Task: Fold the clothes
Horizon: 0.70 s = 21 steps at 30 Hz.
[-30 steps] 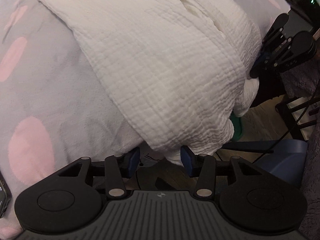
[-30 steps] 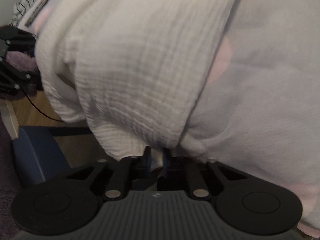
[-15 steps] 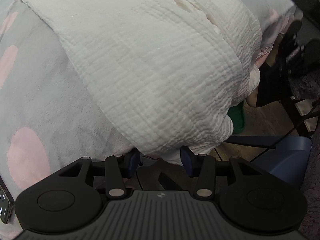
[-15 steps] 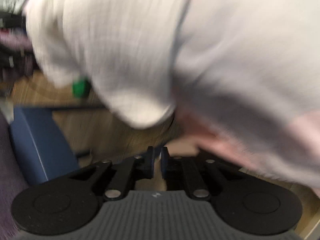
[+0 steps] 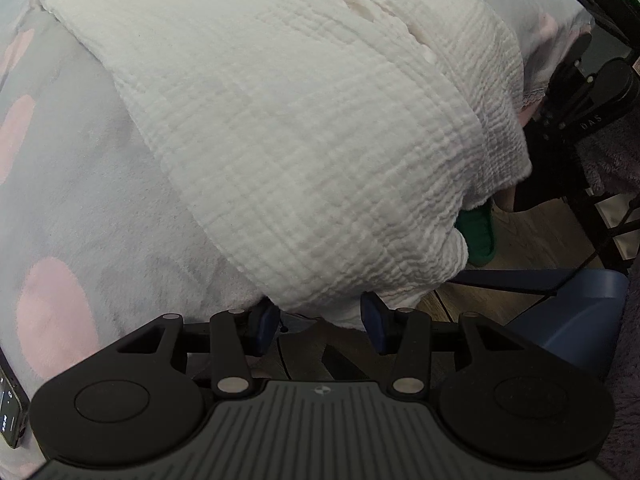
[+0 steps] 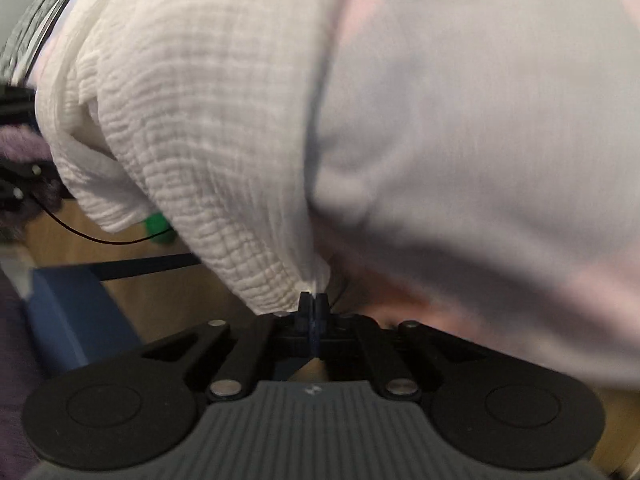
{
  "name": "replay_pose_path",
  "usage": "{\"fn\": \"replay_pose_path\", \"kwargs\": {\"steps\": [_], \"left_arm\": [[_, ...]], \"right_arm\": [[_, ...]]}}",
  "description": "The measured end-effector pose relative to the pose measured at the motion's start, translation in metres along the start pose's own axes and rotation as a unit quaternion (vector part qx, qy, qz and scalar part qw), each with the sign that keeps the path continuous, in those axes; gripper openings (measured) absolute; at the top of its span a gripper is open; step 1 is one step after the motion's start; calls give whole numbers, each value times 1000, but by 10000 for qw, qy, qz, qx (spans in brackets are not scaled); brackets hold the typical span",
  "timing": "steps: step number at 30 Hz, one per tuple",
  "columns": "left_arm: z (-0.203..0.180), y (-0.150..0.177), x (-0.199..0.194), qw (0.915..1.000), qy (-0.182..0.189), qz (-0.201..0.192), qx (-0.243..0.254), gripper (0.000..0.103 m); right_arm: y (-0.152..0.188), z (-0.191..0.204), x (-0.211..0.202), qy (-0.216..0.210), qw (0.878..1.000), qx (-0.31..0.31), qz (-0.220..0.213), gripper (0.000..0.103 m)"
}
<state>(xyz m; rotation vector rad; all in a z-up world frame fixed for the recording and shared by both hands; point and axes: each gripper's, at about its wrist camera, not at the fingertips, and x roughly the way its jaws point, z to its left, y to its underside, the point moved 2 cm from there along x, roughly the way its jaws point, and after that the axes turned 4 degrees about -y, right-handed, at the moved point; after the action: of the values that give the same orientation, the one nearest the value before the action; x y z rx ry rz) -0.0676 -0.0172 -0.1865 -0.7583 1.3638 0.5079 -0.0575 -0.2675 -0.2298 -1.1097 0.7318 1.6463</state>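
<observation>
White crinkled muslin garment (image 5: 304,152) lies draped over the grey blanket with pink dots (image 5: 80,184), its lower end hanging off the bed edge toward the wooden floor (image 6: 80,240). My left gripper (image 5: 320,328) sits just below that hanging hem, jaws apart — the cloth's edge dips between the blue pads (image 5: 376,320), but they aren't pressing it. My right gripper (image 6: 314,304) has its jaws pinched together on a gathered bit of the same garment's edge (image 6: 200,140) — fabric bunches right at the tips. A green object (image 5: 478,236) on the floor peeks out behind the cloth, with a blue bin (image 5: 576,320) nearby.
</observation>
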Motion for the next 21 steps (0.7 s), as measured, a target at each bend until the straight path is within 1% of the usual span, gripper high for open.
{"fn": "replay_pose_path", "kwargs": {"steps": [2,5,7,9,10,11,14,15,17,18,19,20,21], "left_arm": [[-2,-1,2,10000,-5,43,19,43],[-4,-5,4,9999,-30,103,80,43],[-7,-6,5,9999,-40,127,108,43],[-9,-6,7,9998,-55,142,144,43],[-3,-8,8,9997,-63,142,163,43],[-1,-9,8,9997,-67,136,172,43],[-1,-6,7,9998,-64,85,157,43],[-1,-5,7,9999,-61,56,152,43],[-3,-4,2,9998,-75,-13,179,43],[-4,-5,-1,9997,-95,-41,201,43],[-3,-6,-3,9997,-117,-66,221,44],[-3,-5,-4,9996,-141,-76,221,44],[-7,-4,-4,9996,-170,-66,197,44]], "right_arm": [[7,-6,6,-295,9985,397,216,1],[18,-12,14,-421,9955,723,438,1],[23,-13,16,-380,9947,787,535,1],[25,-12,14,-314,9950,804,510,1],[26,-11,13,-224,9955,774,506,1],[28,-11,14,-101,9956,741,571,7],[31,-6,15,256,9961,535,647,9],[28,-1,9,292,9977,376,479,10],[23,8,-2,362,9992,56,143,18],[19,14,-9,385,9991,-157,-67,20],[14,20,-16,408,9981,-370,-277,34],[3,14,-16,443,9963,-568,-459,40],[0,19,-20,481,9942,-750,-601,40]]}}
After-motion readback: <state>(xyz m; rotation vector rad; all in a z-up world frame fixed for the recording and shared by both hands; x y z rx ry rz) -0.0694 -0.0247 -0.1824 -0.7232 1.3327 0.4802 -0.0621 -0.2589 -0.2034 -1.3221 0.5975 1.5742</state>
